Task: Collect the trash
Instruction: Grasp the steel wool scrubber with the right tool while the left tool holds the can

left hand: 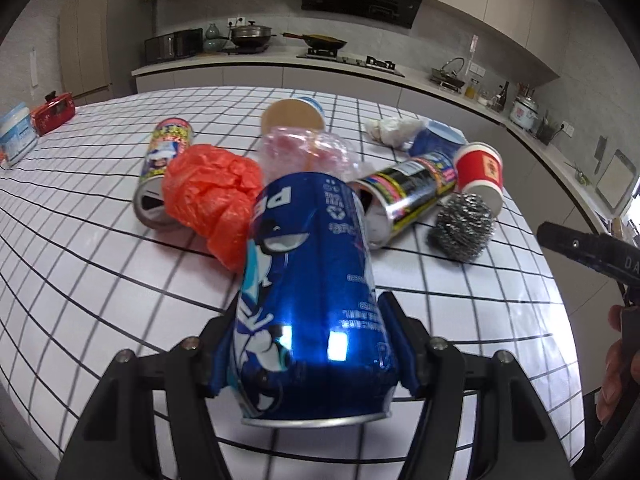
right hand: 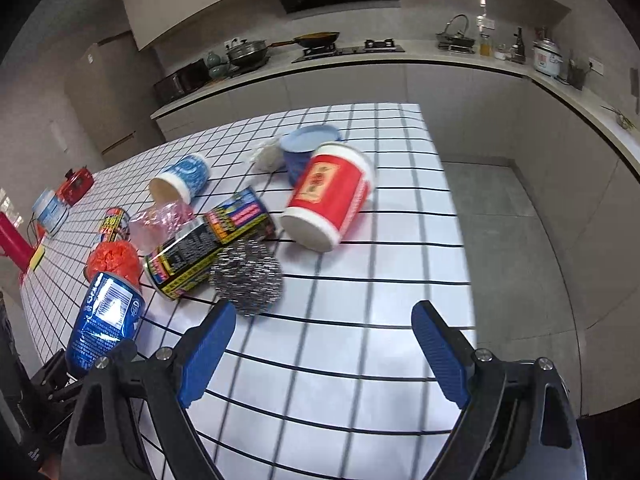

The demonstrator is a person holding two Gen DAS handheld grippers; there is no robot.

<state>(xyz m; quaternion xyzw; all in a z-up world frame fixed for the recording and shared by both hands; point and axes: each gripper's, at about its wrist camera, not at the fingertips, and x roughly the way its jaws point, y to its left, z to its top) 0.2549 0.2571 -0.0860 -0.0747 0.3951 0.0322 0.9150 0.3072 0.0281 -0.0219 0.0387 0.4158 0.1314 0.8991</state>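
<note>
A: It's a kitchen, with a counter (left hand: 276,65) along the back wall carrying a wok (left hand: 324,43) and a lidded pot (left hand: 251,35). In front stands a table (left hand: 100,216) under a white cloth with a black grid.

B: And the trash?

A: Gathered toward the table's far right corner. The left gripper (left hand: 313,350) is clenched on a blue Pepsi can (left hand: 312,280), its blue pads pressed to both sides of the can, which is held above the near part of the cloth.

B: What lies beyond it?

A: An orange plastic bag (left hand: 212,196), crumpled, just beside a printed can (left hand: 162,168) lying on its side. A clear pinkish wrapper (left hand: 304,152) sits behind, in front of a tipped blue paper cup (right hand: 182,180). A second printed can (right hand: 208,246) lies touching a steel scourer (right hand: 248,276).

B: The right side?

A: The right gripper (right hand: 324,354) hovers over the near right edge, fingers (right hand: 208,354) spread wide, grasping nothing. Ahead of it a red paper cup (right hand: 328,196) lies tipped, with a blue bowl (right hand: 308,148) and crumpled white paper (right hand: 266,156) nearer the far edge.
</note>
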